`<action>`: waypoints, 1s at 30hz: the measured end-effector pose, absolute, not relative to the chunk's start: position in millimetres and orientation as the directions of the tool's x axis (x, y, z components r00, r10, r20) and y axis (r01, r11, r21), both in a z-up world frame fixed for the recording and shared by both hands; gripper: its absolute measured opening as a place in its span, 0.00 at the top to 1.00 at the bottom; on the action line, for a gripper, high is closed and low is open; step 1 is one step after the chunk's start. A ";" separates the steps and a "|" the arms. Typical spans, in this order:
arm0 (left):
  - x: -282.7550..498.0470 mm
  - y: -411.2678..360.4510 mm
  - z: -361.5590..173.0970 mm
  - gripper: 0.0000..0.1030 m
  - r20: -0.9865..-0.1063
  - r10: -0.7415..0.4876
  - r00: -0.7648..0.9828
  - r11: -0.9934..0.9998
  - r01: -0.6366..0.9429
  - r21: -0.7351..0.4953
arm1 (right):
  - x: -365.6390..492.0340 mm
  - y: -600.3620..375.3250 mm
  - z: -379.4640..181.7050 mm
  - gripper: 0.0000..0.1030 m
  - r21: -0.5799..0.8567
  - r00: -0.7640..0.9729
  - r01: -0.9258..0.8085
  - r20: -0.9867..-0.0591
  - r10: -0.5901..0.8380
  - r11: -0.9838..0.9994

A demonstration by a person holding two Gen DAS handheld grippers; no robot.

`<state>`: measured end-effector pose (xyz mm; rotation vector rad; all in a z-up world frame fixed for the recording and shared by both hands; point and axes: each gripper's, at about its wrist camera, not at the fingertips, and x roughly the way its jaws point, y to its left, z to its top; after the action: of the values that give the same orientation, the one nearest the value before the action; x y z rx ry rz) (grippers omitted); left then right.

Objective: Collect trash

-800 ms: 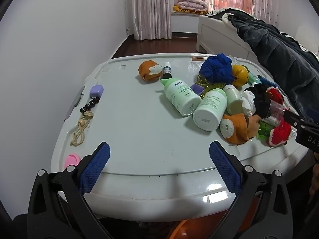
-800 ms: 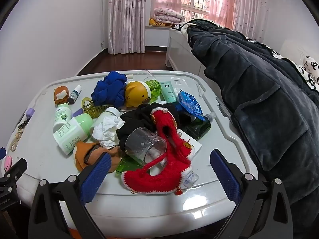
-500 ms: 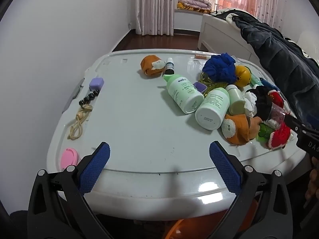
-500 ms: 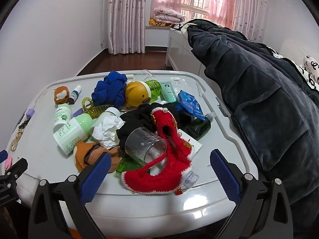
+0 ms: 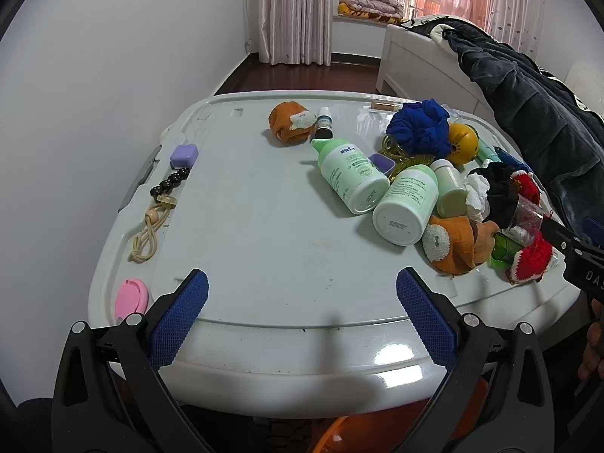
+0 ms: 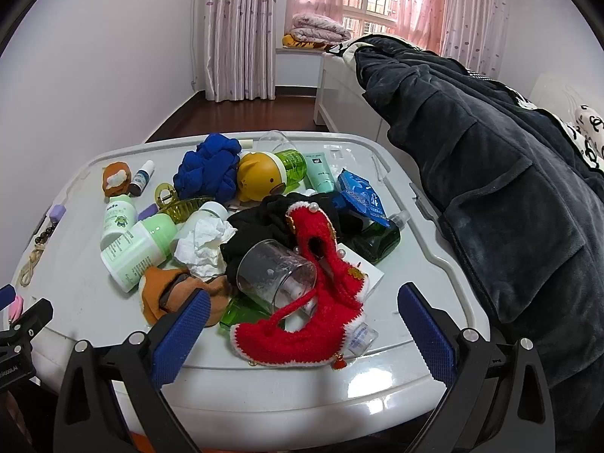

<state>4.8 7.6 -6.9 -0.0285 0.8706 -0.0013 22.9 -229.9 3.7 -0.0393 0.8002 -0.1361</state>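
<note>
Both grippers hang with jaws wide apart, empty. Beyond the right gripper, slightly left, lies the crumpled tissue; only the left gripper view shows the pink disc.

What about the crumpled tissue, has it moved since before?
No. The crumpled tissue still sits beside the green bottle, same spot in the right wrist view.

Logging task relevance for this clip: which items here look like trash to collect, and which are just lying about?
Likely trash: crumpled tissue; blue wrapper.

Lying about: green bottles; red knit shoes; clear cup; blue cloth; beads; hair claw.
</note>
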 end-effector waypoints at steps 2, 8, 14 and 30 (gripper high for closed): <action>4.6 7.2 -7.4 0.06 -0.765 -0.016 0.644 1.000 -0.008 -0.027 | 22.9 -225.9 -0.6 0.05 -0.090 0.688 0.105 -0.712 -0.138 0.990; 4.5 5.2 -9.9 0.05 -0.768 -0.010 0.640 1.000 -0.003 -0.015 | 24.1 -225.7 -2.0 0.05 -0.090 0.686 0.107 -0.714 -0.139 0.990; 4.9 4.0 -10.1 0.05 -0.770 -0.008 0.638 1.000 -0.004 -0.013 | 24.0 -226.2 -1.8 0.05 -0.090 0.686 0.107 -0.715 -0.139 0.990; 6.3 4.6 -10.7 0.05 -0.776 -0.006 0.631 1.000 -0.006 -0.012 | 24.0 -226.8 -1.4 0.05 -0.091 0.685 0.106 -0.715 -0.139 0.990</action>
<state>6.3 4.6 -10.7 -0.0136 0.8880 0.0002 24.0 -226.8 -1.4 -0.0437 0.8049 -0.1376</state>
